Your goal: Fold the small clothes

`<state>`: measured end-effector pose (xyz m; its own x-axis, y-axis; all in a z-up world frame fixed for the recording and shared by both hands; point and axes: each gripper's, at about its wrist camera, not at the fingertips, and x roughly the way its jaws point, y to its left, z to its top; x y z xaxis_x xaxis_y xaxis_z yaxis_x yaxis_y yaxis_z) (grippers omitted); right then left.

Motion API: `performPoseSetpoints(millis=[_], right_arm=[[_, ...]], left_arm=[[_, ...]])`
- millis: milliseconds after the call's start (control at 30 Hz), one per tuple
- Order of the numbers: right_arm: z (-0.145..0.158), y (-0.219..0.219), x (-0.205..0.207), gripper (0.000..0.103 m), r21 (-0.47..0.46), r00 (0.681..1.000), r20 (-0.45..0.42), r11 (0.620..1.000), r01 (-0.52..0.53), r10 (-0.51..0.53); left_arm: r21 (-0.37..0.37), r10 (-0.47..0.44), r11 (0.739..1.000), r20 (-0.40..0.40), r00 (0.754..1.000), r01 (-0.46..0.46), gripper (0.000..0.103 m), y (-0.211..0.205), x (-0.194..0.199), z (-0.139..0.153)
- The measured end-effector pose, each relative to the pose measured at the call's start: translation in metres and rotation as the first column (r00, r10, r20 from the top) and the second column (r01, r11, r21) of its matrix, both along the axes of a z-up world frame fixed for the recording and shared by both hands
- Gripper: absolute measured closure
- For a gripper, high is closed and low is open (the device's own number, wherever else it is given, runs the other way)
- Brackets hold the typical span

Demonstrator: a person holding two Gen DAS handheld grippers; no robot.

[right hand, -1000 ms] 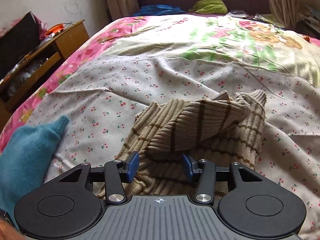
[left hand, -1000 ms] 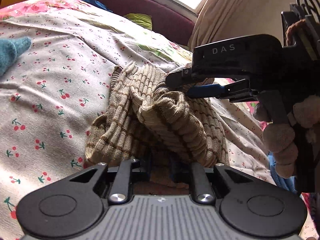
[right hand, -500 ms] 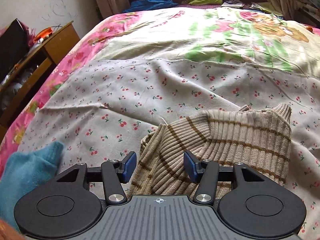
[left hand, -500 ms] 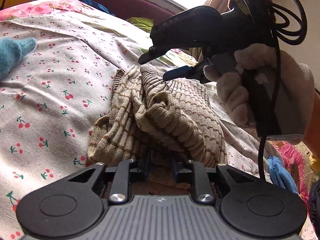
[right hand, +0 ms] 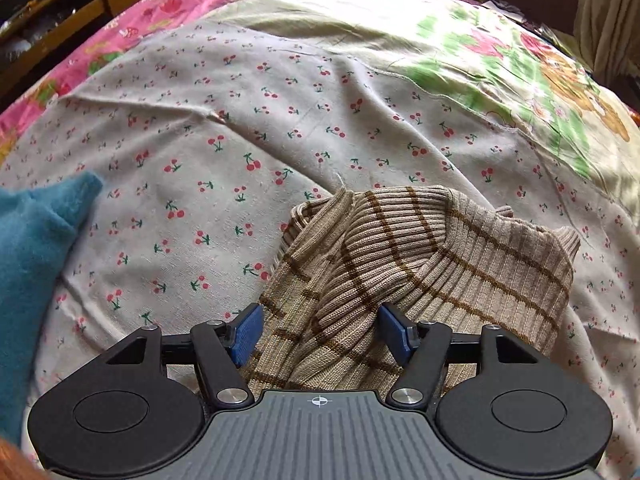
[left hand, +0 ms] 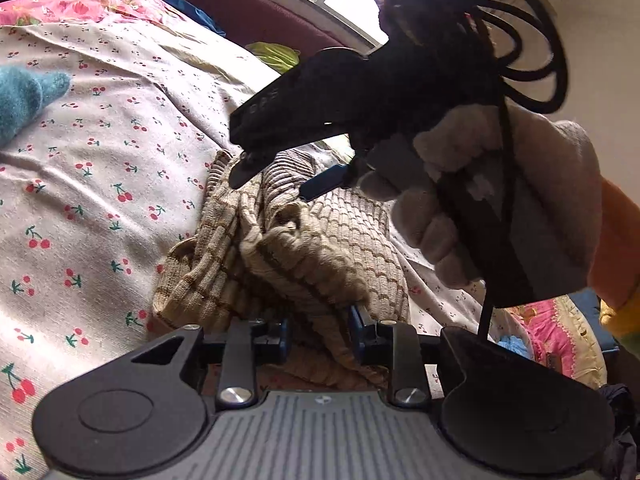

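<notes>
A beige ribbed knit garment with brown stripes [left hand: 304, 256] lies bunched on the cherry-print bedsheet [left hand: 100, 184]. My left gripper [left hand: 320, 338] sits low at its near edge, jaws partly apart with knit fabric between them. My right gripper [right hand: 320, 334] is open and hovers over the same garment [right hand: 420, 264]. It also shows in the left wrist view [left hand: 272, 182], held in a gloved hand above the garment's far end, holding nothing.
A teal fuzzy garment [right hand: 32, 248] lies to the left on the sheet; it also shows in the left wrist view [left hand: 24, 96]. A wooden cabinet [right hand: 80, 12] stands beside the bed. A dark red headboard [left hand: 256, 12] and a green cushion [left hand: 272, 54] are at the far end.
My right gripper let go of the garment's fold, lifted and opened wider. The fold dropped back onto the pile. My left gripper's jaws opened a little at the near edge.
</notes>
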<state>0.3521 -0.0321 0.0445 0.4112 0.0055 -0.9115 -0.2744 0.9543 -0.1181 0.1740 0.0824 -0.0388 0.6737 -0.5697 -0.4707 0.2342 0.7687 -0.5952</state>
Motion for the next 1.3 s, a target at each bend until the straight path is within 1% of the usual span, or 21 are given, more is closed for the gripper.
performPoseSetpoints(millis=[67, 133, 200, 233, 267, 367, 433, 467, 500, 533, 600, 667, 733, 800, 867, 933, 1033, 1133, 1200, 1233, 1300], right_arm=[[-0.008, 0.006, 0.001, 0.038, -0.055, 1.0, -0.007, 0.998, -0.028, 0.028], [-0.012, 0.008, -0.001, 0.039, -0.102, 0.999, 0.003, 0.994, -0.051, 0.051], [-0.012, 0.006, -0.003, 0.044, -0.114, 0.998, 0.008, 0.992, -0.058, 0.059], [-0.011, 0.004, -0.004, 0.05, -0.117, 0.998, 0.009, 0.991, -0.057, 0.059], [-0.009, 0.001, -0.005, 0.054, -0.117, 0.999, 0.009, 0.992, -0.05, 0.051], [-0.001, -0.011, -0.006, 0.055, -0.06, 1.0, 0.002, 0.998, -0.016, 0.016], [0.001, -0.014, -0.008, 0.058, -0.047, 1.0, 0.008, 0.999, -0.01, 0.01], [0.001, -0.014, -0.01, 0.062, -0.054, 1.0, 0.013, 0.998, -0.011, 0.012], [0.0, -0.014, -0.01, 0.065, -0.057, 1.0, 0.014, 0.998, -0.015, 0.015], [0.0, -0.014, -0.011, 0.07, -0.055, 1.0, 0.014, 0.998, -0.015, 0.016], [0.002, -0.015, -0.011, 0.076, -0.039, 1.0, 0.011, 0.999, -0.01, 0.01], [0.005, -0.019, -0.011, 0.085, -0.013, 1.0, 0.01, 1.0, 0.003, -0.003], [0.01, -0.024, -0.012, 0.087, 0.009, 1.0, 0.017, 1.0, 0.012, -0.013], [0.015, -0.029, -0.015, 0.088, 0.025, 0.999, 0.028, 1.0, 0.019, -0.02], [0.021, -0.034, -0.017, 0.088, 0.047, 0.999, 0.037, 0.998, 0.03, -0.032], [0.028, -0.039, -0.019, 0.089, 0.08, 0.998, 0.044, 0.996, 0.045, -0.049], [0.043, -0.041, -0.022, 0.089, 0.112, 0.995, 0.073, 0.992, 0.054, -0.062], [0.061, -0.038, -0.027, 0.089, 0.143, 0.993, 0.105, 0.989, 0.042, -0.058], [0.061, -0.032, -0.028, 0.089, 0.156, 0.993, 0.108, 0.987, 0.033, -0.05], [0.057, -0.028, -0.028, 0.089, 0.157, 0.994, 0.102, 0.987, 0.028, -0.044], [0.041, -0.017, -0.029, 0.089, 0.159, 0.996, 0.084, 0.987, 0.015, -0.029]], left_arm=[[0.011, -0.003, 1.0, -0.007, 1.0, 0.004, 0.06, -0.007, 0.001, -0.002], [0.014, -0.009, 1.0, -0.016, 1.0, 0.009, 0.059, -0.011, 0.004, -0.004], [0.027, -0.009, 1.0, -0.017, 1.0, 0.01, 0.059, -0.015, 0.005, -0.007], [0.031, -0.008, 0.999, -0.017, 1.0, 0.009, 0.059, -0.016, 0.006, -0.007], [0.036, -0.004, 0.999, -0.013, 1.0, 0.005, 0.059, -0.017, 0.007, -0.007], [0.06, 0.012, 0.998, 0.016, 1.0, -0.013, 0.059, -0.02, 0.007, -0.005], [0.062, 0.018, 0.998, 0.03, 0.999, -0.02, 0.06, -0.024, 0.009, -0.004], [0.066, 0.021, 0.998, 0.039, 0.999, -0.024, 0.06, -0.027, 0.01, -0.004], [0.071, 0.023, 0.997, 0.045, 0.999, -0.027, 0.06, -0.029, 0.011, -0.003], [0.072, 0.029, 0.997, 0.049, 0.998, -0.033, 0.06, -0.031, 0.012, -0.003], [0.058, 0.031, 0.998, 0.047, 0.998, -0.033, 0.059, -0.034, 0.016, -0.004], [0.059, 0.032, 0.998, 0.039, 0.999, -0.035, 0.059, -0.034, 0.02, -0.006], [0.06, 0.043, 0.997, 0.028, 0.999, -0.045, 0.059, -0.032, 0.022, -0.008], [0.063, 0.052, 0.997, 0.036, 0.998, -0.055, 0.06, -0.032, 0.022, -0.007], [0.059, 0.059, 0.996, 0.058, 0.997, -0.062, 0.071, -0.03, 0.021, -0.004], [0.041, 0.068, 0.997, 0.077, 0.995, -0.071, 0.077, -0.026, 0.019, 0.0], [0.002, 0.084, 0.996, 0.094, 0.992, -0.084, 0.08, -0.018, 0.012, 0.006], [-0.027, 0.08, 0.997, 0.116, 0.99, -0.077, 0.081, -0.009, -0.001, 0.013], [-0.036, 0.088, 0.996, 0.105, 0.991, -0.084, 0.081, -0.004, -0.005, 0.013], [-0.028, 0.093, 0.995, 0.09, 0.992, -0.091, 0.081, -0.001, -0.005, 0.012], [-0.018, 0.108, 0.994, 0.052, 0.993, -0.107, 0.081, 0.004, -0.005, 0.006]])
